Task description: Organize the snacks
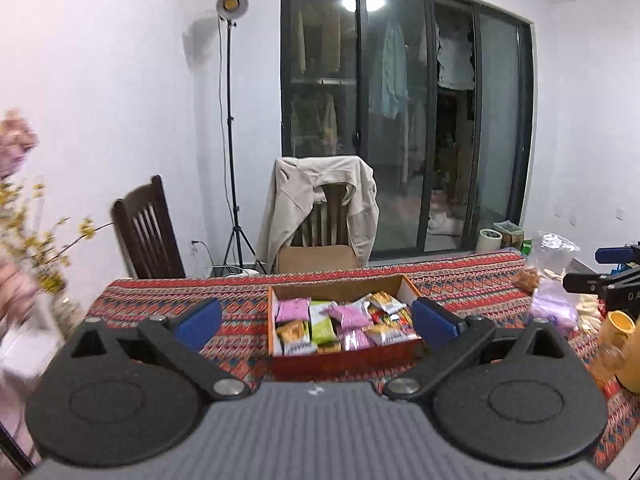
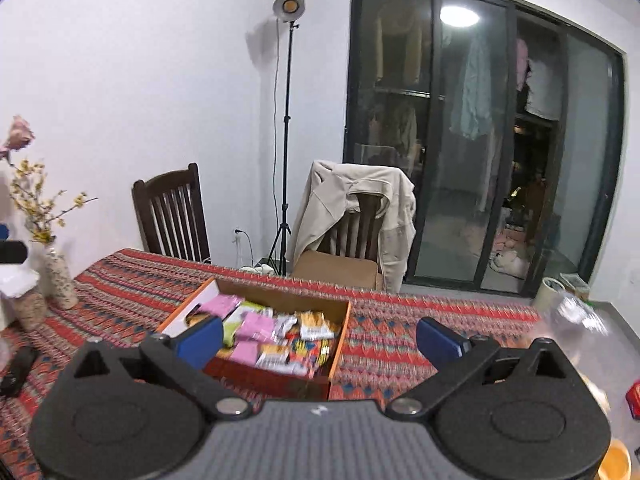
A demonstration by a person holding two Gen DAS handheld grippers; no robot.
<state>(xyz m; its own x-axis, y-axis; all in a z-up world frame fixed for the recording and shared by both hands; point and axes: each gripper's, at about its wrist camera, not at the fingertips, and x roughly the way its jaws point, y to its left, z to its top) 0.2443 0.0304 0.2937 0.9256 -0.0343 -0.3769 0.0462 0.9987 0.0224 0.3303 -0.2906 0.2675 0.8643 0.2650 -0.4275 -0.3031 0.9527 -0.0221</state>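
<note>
Both the left claw (image 1: 316, 320) and right claw (image 2: 318, 338) gape empty above the snack box (image 1: 344, 362), packet print too blurred to read.

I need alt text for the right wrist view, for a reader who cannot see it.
The open, empty right gripper hovers above a cardboard box of snack packets on a red patterned tablecloth. Behind stand two wooden chairs, one draped with a beige jacket, and a lamp.
</note>
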